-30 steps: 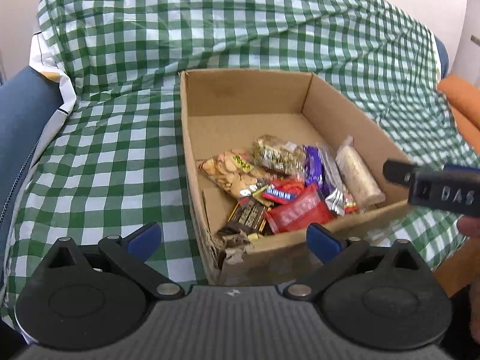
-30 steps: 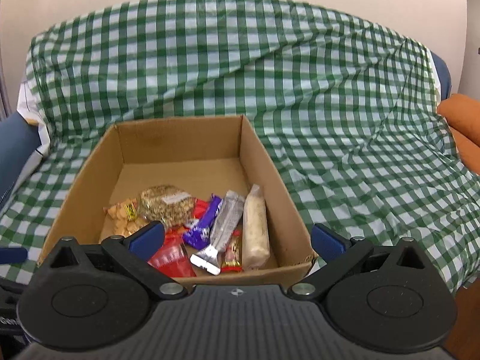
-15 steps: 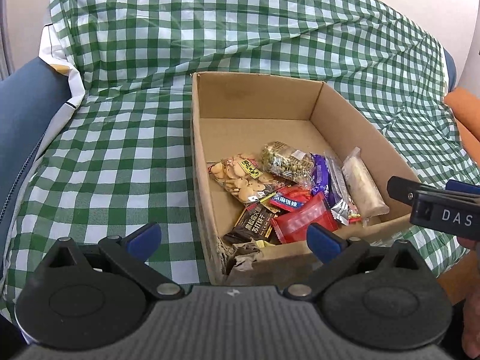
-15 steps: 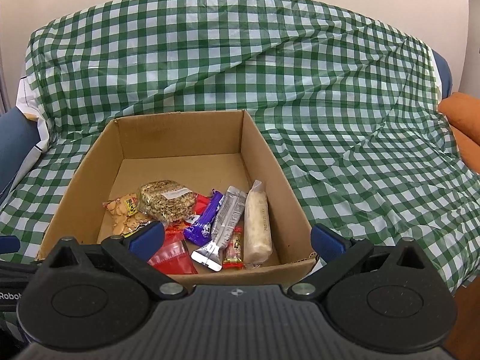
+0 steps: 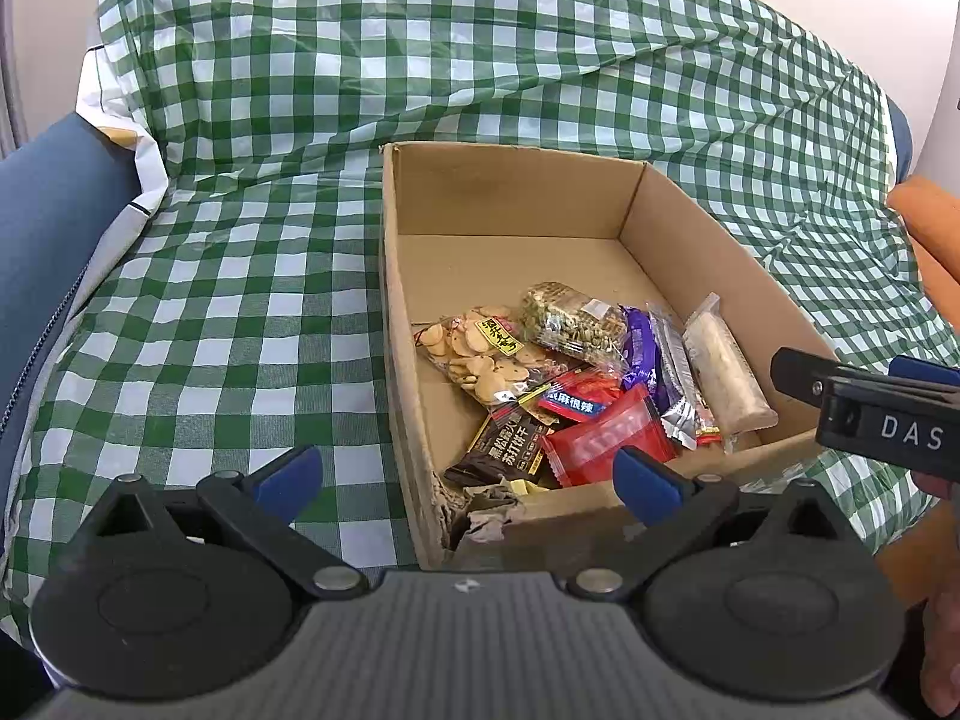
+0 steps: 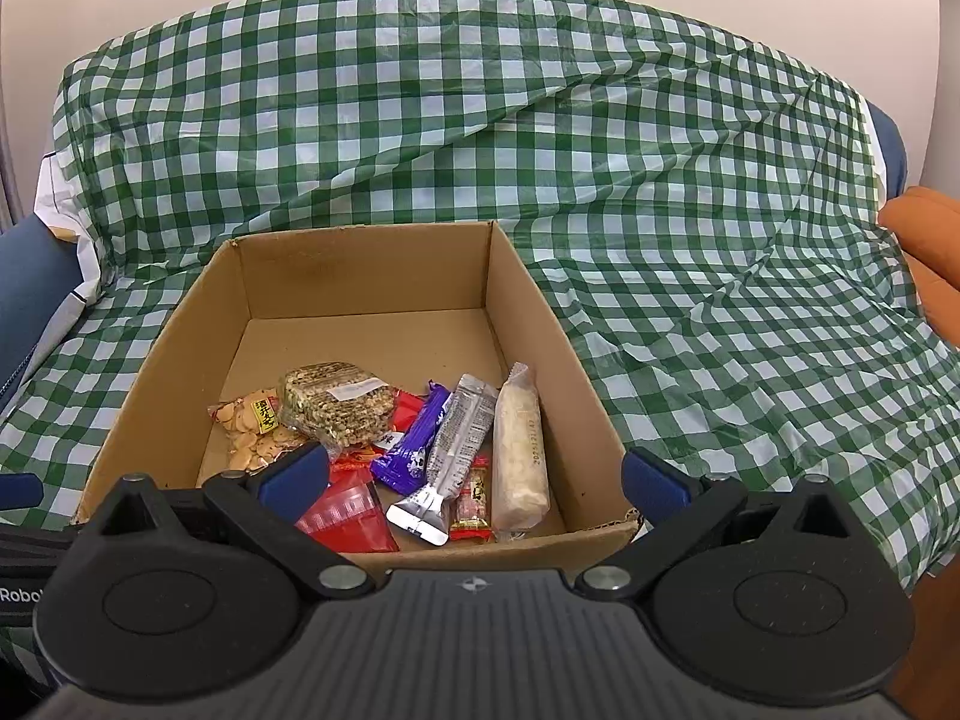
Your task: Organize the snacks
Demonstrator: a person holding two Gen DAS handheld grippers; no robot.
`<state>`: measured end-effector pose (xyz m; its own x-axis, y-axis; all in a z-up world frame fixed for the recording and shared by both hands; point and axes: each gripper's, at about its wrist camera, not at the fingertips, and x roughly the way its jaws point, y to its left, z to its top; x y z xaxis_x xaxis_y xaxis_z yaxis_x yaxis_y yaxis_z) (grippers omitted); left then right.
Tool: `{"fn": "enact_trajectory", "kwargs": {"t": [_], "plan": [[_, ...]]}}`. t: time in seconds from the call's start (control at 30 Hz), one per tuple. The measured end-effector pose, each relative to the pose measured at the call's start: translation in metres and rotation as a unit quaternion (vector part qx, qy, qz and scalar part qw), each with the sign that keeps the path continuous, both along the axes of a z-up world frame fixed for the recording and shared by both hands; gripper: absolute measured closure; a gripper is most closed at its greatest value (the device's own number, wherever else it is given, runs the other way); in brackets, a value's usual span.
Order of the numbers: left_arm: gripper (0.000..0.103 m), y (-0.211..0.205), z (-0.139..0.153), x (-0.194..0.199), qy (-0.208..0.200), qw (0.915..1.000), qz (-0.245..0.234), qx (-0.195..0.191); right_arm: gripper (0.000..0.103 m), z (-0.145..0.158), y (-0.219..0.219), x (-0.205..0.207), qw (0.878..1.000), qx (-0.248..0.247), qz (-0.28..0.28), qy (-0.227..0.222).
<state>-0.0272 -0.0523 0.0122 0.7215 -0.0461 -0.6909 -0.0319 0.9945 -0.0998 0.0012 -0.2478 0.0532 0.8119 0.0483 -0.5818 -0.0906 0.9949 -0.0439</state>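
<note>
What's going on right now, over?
Left gripper open, empty. Right gripper open, empty. Snacks piled in cardboard box on checked cloth. Nothing in the way.

Snack box straight ahead of my right tongs, everything piled at the near end.

My right gripper [image 6: 474, 474] has its blue fingertips [image 6: 297, 471] spread wide with nothing between them, hovering over the near edge of the open cardboard box [image 6: 522, 312], which sits on a green checked cloth [image 6: 690, 192]. Inside: a clear bag of small round crackers [image 6: 252, 429] on the left, a seed brittle block [image 6: 336, 402] beside it, then a purple bar [image 6: 414, 441], a silver bar [image 6: 456, 450] and a pale rice bar [image 6: 521, 444] lying side by side. A red packet [image 6: 345, 516] sits nearest me. The far half of the box is bare cardboard.
</note>
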Motion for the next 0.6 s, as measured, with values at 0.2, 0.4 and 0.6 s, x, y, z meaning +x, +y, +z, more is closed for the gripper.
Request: {"fn": "enact_trajectory", "kwargs": {"t": [0.2,0.4,0.6], "plan": [[0.000,-0.0008,0.0002,-0.0001,-0.001,1.0000,-0.001,-0.001,0.000,-0.0001,0.0008,-0.0005,1.000,0.000,0.000,0.000],[0.000,-0.0021,0.0000,-0.0001,-0.002,1.0000,-0.002,0.000,0.000,-0.0007,0.0014,-0.0001,1.000,-0.002,0.003,-0.001],[0.000,-0.0035,-0.0002,-0.0002,-0.003,1.0000,-0.004,-0.001,0.000,-0.0015,0.0023,-0.0004,1.000,-0.005,0.007,-0.002]]}}
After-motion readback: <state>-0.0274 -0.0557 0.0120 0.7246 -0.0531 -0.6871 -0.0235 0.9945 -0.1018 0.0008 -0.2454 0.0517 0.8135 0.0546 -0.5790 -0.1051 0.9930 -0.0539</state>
